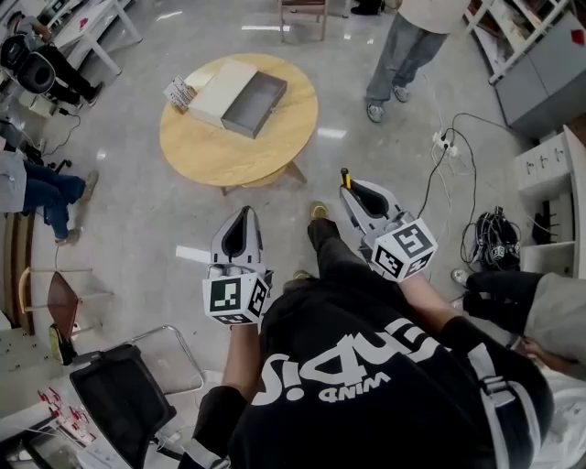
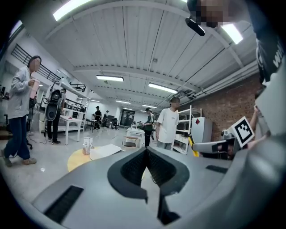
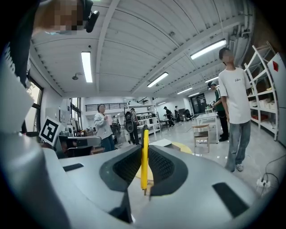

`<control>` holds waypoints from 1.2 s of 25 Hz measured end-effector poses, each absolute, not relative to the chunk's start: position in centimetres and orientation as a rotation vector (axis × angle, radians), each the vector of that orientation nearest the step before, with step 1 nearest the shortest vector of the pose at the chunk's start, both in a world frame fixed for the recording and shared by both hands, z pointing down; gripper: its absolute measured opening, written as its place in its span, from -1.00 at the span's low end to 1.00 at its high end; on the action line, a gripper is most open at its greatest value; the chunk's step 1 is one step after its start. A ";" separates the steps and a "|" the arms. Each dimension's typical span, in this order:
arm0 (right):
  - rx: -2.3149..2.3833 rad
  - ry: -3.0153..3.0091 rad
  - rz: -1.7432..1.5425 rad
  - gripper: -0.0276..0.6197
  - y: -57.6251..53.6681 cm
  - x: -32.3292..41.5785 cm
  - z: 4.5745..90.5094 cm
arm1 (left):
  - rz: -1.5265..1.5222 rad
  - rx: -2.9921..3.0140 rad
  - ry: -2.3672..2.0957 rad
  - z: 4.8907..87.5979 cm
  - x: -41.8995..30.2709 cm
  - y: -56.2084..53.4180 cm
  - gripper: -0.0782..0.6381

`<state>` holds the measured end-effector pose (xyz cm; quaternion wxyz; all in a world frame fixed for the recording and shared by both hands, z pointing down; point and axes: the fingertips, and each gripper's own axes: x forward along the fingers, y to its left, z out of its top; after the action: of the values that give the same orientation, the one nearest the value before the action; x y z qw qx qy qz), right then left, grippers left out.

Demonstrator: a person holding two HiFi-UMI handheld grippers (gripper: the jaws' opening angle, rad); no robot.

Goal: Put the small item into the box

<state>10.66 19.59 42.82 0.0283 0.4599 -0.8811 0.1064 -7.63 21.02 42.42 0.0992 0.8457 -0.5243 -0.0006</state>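
A round wooden table (image 1: 275, 151) stands on the floor ahead. On it lies an open box: a grey tray (image 1: 254, 103) beside its white lid (image 1: 220, 90), with a small printed packet (image 1: 178, 92) at the lid's left. My right gripper (image 1: 352, 194) is held in the air short of the table, shut on a thin yellow stick-like item (image 1: 346, 178) with a dark tip. In the right gripper view the yellow item (image 3: 144, 154) stands upright between the jaws. My left gripper (image 1: 244, 214) is shut with nothing in it, and its jaws meet in the left gripper view (image 2: 146, 150).
A person in jeans (image 1: 403, 55) stands beyond the table on the right. A stool (image 1: 302, 14) stands at the back. Cables and a power strip (image 1: 444, 142) lie on the floor at right, and a black chair (image 1: 124, 394) stands at lower left. A seated person (image 1: 37, 188) is at far left.
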 end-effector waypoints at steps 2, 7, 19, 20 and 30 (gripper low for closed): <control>1.421 -2.716 0.339 -0.78 19.2 10.3 43.2 | -0.001 2.505 -1.546 42.6 -7.9 20.4 -0.76; 1.412 -2.720 0.343 -0.78 17.3 9.5 43.9 | -0.033 2.506 -1.543 42.8 -8.6 18.4 -0.76; 1.385 -2.719 0.370 -0.78 10.2 8.6 45.3 | 0.007 2.496 -1.576 43.7 -8.9 11.2 -0.76; 1.381 -2.717 0.371 -0.78 9.4 8.6 45.3 | 0.013 2.497 -1.576 43.6 -8.8 10.5 -0.76; 1.325 -2.729 0.389 -0.78 1.1 8.7 44.5 | 0.014 2.468 -1.616 42.4 -8.5 2.7 -0.76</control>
<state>8.68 1.07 44.47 0.0415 0.4329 -0.8915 0.1270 -8.54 2.70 42.36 0.0955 0.8329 -0.5452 0.0048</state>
